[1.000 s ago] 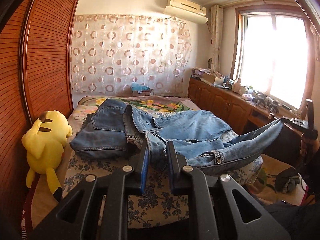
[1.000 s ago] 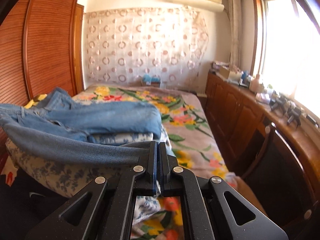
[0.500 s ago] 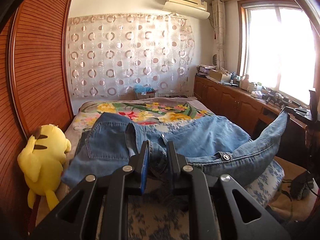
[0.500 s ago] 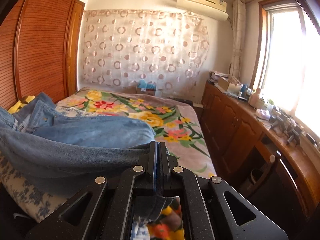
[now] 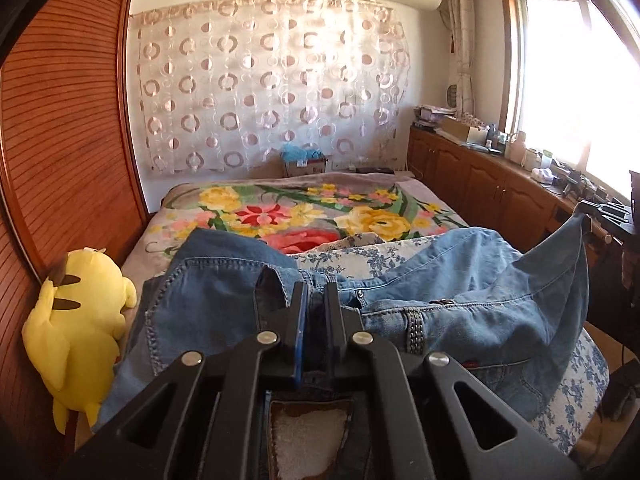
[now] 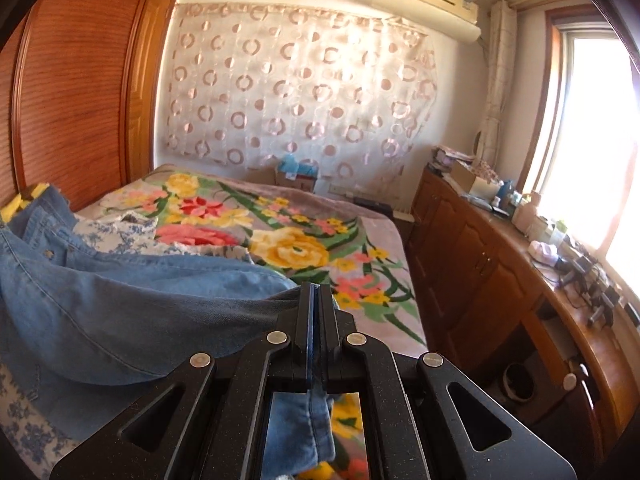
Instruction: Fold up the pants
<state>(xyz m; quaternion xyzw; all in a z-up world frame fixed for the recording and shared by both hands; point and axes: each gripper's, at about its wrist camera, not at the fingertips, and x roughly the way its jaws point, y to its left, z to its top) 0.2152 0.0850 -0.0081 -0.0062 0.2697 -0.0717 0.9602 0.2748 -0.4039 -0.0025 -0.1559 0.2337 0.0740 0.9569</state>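
Here the bed (image 5: pixel 400 200) fills the middle of both views, its flowered blanket running back toward the patterned curtain (image 5: pixel 260 92) at the top. Across the lower half of the left view the jeans (image 5: pixel 460 280) lie spread over the near end of the bed, waistband toward me, one leg lifted up to the right edge of the frame; in the right view they sweep in from the lower left. A yellow plush toy (image 5: pixel 80 320) leans against the wooden wardrobe (image 5: pixel 60 140) at the left edge.

The denim looks thick and fairly heavy, soft enough to drape yet stiff at seams and waistband, so I judge those doubled edges the surest places to pinch; a single layer might slide.

My left gripper (image 5: pixel 316 304), bottom centre, has just been closing and is now nearly closed on the waistband by the fly. My right gripper (image 6: pixel 316 304), bottom centre of its view, is clamped tight on a hem, cloth hanging beneath it.
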